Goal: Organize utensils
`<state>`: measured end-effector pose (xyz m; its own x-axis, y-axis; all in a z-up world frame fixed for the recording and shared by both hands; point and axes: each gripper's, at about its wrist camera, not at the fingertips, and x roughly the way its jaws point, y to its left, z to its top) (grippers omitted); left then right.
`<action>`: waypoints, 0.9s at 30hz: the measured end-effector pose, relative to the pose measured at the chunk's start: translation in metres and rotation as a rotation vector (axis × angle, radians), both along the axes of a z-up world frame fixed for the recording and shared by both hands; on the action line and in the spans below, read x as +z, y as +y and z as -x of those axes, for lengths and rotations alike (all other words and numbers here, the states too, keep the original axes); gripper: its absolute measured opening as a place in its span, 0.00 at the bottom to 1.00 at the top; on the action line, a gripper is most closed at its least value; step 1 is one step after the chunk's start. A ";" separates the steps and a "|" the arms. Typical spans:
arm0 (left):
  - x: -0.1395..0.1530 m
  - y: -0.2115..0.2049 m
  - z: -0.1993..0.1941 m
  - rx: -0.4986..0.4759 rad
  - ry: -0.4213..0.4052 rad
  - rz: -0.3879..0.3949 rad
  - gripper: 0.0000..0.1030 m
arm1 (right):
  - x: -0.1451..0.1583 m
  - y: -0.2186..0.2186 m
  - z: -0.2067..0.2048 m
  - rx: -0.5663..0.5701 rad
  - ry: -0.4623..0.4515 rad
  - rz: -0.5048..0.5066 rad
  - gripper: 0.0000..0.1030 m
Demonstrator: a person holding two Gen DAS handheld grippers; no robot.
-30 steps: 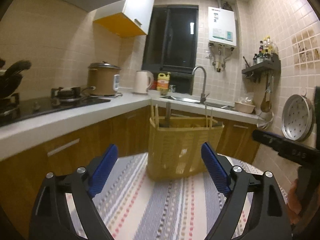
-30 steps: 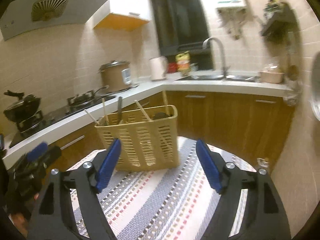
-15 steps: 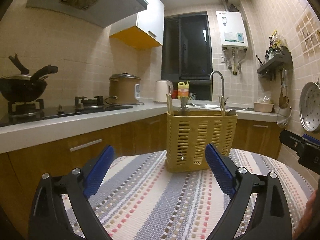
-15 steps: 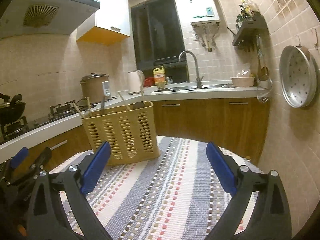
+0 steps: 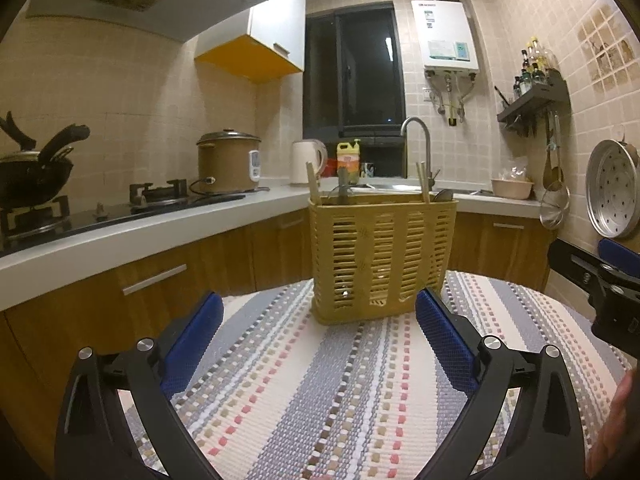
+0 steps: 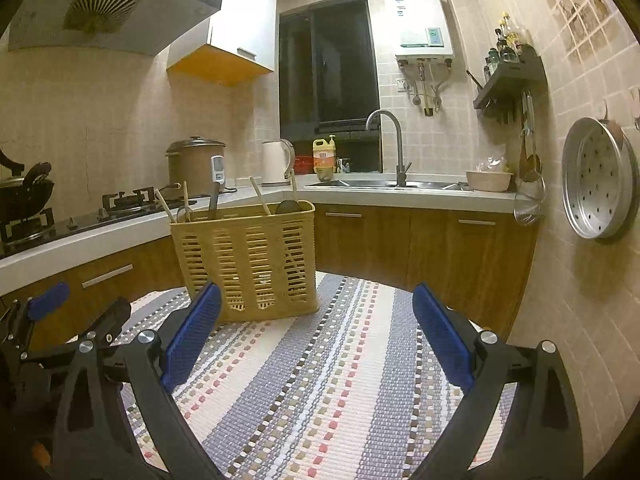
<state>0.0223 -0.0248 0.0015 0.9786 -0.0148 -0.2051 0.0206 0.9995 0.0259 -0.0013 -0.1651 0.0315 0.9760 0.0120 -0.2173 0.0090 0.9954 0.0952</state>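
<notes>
A yellow slotted utensil basket [image 5: 382,258] stands upright on a round table with a striped woven mat [image 5: 320,380]. Several utensils stand in it: wooden chopsticks [image 5: 312,184], a dark handle and a ladle. In the right wrist view the basket [image 6: 246,260] is ahead and to the left, with chopsticks [image 6: 260,196] and a dark spatula poking out. My left gripper [image 5: 318,320] is open and empty, just short of the basket. My right gripper [image 6: 316,312] is open and empty, to the right of the basket.
Kitchen counter [image 5: 120,232] with gas stove, black pot [image 5: 36,168], rice cooker [image 5: 228,160] and kettle runs behind the table. A sink with a tap [image 6: 384,148] is at the back. A steamer tray [image 6: 596,178] hangs on the right wall.
Both grippers have pulled back and levelled out; the basket now looks farther off and is seen from the side instead of from above. Both stay open and empty.
</notes>
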 end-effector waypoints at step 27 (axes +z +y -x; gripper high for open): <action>0.000 -0.002 0.000 0.002 0.003 -0.007 0.92 | 0.000 0.002 -0.001 0.023 0.003 0.007 0.89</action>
